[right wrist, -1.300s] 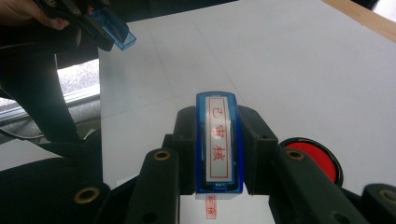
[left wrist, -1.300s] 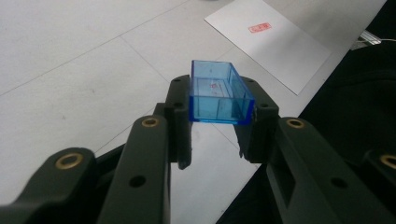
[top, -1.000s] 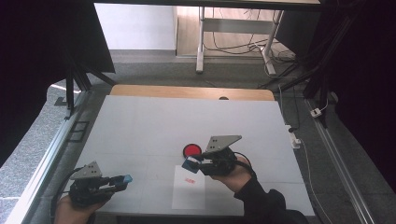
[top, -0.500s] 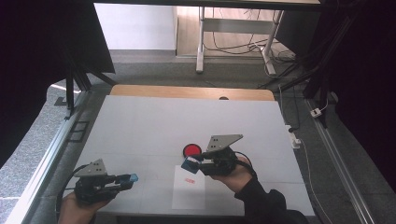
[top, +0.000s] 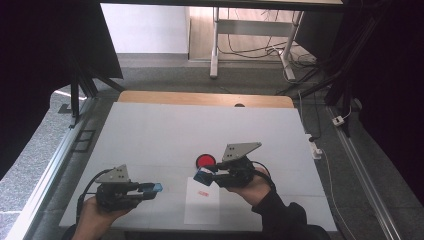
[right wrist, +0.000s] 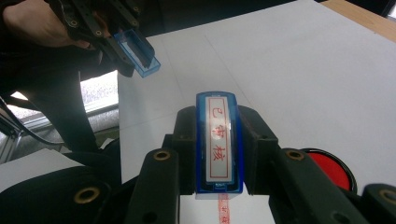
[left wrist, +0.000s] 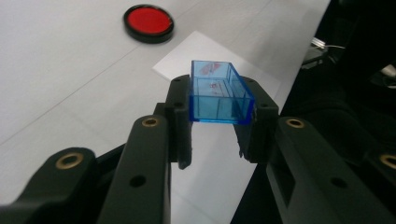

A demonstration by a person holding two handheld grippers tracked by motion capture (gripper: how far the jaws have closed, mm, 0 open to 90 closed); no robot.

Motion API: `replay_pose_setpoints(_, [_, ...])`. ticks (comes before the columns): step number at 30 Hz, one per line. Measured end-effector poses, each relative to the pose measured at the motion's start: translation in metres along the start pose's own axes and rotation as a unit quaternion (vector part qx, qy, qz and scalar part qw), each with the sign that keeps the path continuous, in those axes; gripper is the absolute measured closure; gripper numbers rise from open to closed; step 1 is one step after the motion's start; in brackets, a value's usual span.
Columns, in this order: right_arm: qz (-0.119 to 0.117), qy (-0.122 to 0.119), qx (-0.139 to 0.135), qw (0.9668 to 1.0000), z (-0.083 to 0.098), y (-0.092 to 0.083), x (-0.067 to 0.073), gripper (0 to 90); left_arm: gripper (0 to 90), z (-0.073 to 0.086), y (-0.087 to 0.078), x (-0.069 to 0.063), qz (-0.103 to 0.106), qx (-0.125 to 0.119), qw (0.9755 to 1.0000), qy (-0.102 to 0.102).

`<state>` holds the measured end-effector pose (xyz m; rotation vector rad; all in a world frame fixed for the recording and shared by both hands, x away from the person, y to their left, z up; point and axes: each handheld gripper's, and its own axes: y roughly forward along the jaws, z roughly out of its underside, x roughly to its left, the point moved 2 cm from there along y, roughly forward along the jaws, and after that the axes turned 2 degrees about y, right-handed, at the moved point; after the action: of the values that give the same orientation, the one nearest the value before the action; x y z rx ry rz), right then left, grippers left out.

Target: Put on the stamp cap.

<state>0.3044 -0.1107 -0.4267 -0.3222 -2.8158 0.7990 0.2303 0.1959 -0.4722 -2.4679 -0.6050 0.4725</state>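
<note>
Stamp: my right gripper (right wrist: 218,186) jaws clamp the blue stamp (right wrist: 218,140), red characters facing me.
Cap: left gripper (right wrist: 116,46) holds blue cap (right wrist: 140,53).
Ink pad: red ink pad (right wrist: 334,170) on bench (right wrist: 303,70).

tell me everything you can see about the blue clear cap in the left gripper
The blue cap is a small oblong box of clear blue plastic, open on one long side and hollow, with nothing inside. Faint red shows through its far wall. The left gripper has its black jaws shut on the cap's two long walls, holding it off the table, open side up and away. Nothing else touches it. Below and beyond it lies a white paper sheet.
</note>
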Motion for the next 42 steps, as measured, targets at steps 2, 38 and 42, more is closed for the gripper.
replay_pose_setpoints(2, [0.0,-0.001,-0.001,1.0,-0.001,-0.001,0.0,71.2,68.7,-0.004,0.004,0.0,0.007,0.003,0.9999,0.01])
replay_pose_setpoints(38, [-0.054,-0.027,-0.051,0.9969,-0.019,-0.021,0.009,71.2,69.0,-0.059,0.067,0.001,0.17,-0.015,0.9794,0.108])
replay_pose_setpoints(42, [-0.062,-0.034,-0.049,0.9963,-0.02,-0.019,0.013,71.2,69.0,-0.062,0.073,0.001,0.183,-0.012,0.976,0.118])
